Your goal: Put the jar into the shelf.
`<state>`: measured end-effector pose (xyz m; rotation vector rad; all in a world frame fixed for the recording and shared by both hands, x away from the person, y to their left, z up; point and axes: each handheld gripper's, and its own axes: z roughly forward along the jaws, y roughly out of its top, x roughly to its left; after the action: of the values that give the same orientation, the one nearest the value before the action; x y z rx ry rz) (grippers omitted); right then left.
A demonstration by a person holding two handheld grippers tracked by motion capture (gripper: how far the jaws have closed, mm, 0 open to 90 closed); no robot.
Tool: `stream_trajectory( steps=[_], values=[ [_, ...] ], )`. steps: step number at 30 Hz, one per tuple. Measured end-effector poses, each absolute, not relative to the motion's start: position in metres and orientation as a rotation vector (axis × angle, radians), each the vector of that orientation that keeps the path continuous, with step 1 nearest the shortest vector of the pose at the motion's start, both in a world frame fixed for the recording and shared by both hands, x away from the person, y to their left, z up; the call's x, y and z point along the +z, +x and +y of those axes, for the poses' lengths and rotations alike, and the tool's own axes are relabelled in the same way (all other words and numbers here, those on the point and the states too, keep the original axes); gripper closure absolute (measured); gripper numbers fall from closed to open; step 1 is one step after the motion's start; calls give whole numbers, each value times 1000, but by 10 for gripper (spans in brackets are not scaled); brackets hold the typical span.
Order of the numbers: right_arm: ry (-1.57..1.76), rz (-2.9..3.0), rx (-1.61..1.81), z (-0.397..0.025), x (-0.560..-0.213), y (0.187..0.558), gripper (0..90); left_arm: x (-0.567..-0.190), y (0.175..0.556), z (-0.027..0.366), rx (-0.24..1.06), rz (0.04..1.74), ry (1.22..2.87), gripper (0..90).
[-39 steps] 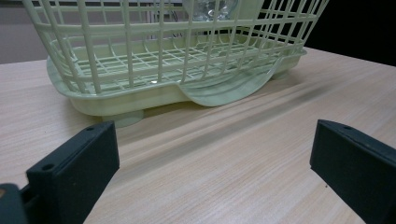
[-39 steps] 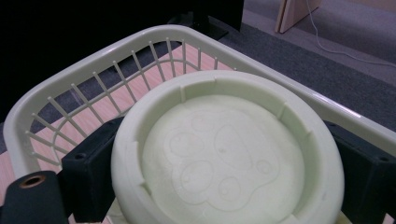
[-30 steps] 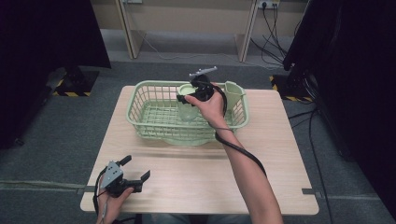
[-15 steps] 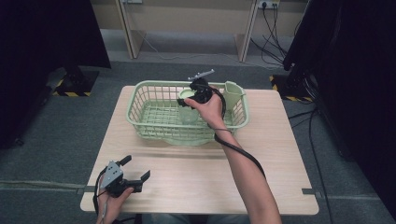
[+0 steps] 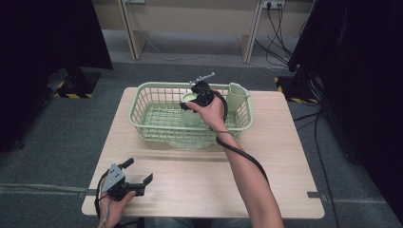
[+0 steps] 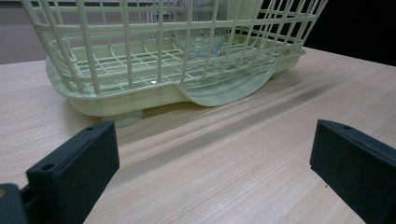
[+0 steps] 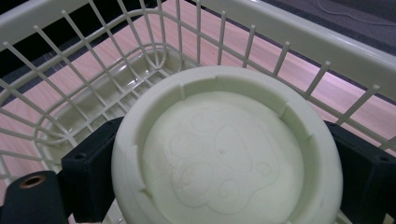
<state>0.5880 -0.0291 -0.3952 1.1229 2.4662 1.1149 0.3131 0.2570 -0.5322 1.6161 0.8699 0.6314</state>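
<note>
Right gripper (image 5: 190, 103) reaches into the pale green plastic lattice basket (image 5: 142, 118), which sits at 12 o'clock on the light wood table (image 5: 285, 166), and its two black jaws are clamped on a pale green round plastic cup (image 7: 224, 149) turned bottom-up; in the right gripper view the cup's base with a faint embossed animal figure and a raised notched rim faces the camera, jaws pressing its wall at 9 and 3 o'clock. From the high view the cup (image 5: 191, 111) is inside the basket, toward its 1 o'clock part; cannot tell if it rests on the basket floor or is lifted. A pale green plastic pitcher-shaped holder (image 5: 236, 96) hangs at the basket's 3 o'clock corner. A flat pale green drip tray (image 6: 233, 91) pokes out under the basket's near side. Left gripper (image 5: 138, 183) sits at 7 o'clock on the table, jaws spread wide with nothing between them, well apart from the basket. Judgement: cup looks light, stiff, smooth moulded plastic, so slippery under hard pads; not fragile. Best hold is across the side wall just below the base rim, as now, where the notched ridge gives a lip against slipping; squeezing too hard could flex the thin wall
</note>
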Motion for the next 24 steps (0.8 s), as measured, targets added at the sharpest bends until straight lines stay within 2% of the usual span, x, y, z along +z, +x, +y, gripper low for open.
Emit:
stream_trajectory(
  steps=[18,24],
  values=[
    [1043,2536,1034,-25,-395,580,106,-532,313,257,633,869,1620,8],
    [1051,2552,1049,-29,-396,579,78,-532,313,256,635,869,1621,8]
  ],
)
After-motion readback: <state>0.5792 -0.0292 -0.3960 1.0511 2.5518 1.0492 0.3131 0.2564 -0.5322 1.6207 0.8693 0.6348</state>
